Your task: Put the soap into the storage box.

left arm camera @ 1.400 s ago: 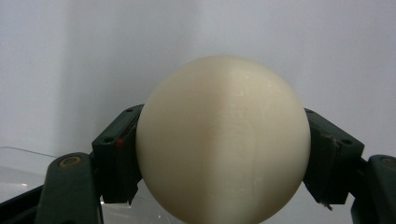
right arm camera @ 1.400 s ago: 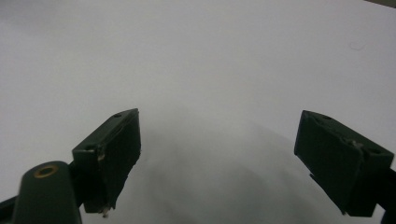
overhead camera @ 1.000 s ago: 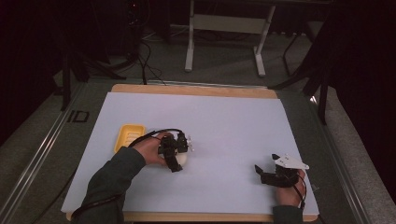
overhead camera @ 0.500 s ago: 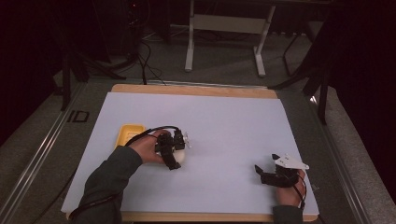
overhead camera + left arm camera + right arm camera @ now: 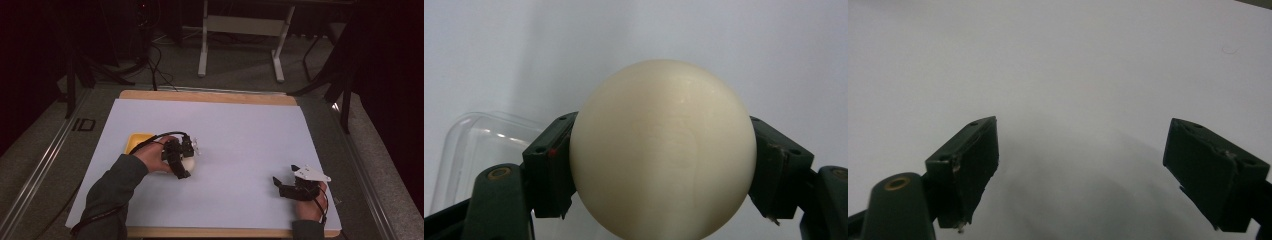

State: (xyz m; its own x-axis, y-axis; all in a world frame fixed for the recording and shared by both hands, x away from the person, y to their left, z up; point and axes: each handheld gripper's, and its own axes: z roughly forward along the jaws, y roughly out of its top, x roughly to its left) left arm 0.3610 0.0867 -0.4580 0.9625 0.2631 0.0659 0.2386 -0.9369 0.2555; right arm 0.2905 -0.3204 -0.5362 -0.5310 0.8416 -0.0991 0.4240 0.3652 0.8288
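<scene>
Resting between the two black jaws of the left gripper [image 5: 664, 165], a cream ball [image 5: 663, 150] is pinched at its widest part, sitting at the left-middle of the white sheet [image 5: 240, 135] just right of a yellow tray [image 5: 136, 141]. Compared with a second ago, that hand [image 5: 152, 156] has shifted slightly left; the right gripper [image 5: 289, 187] has stayed near the front right corner, jaws spread over bare sheet. Wide open sheet lies between them and toward the far edge. A clear container [image 5: 484, 145] is partly cut off behind the left jaw.
</scene>
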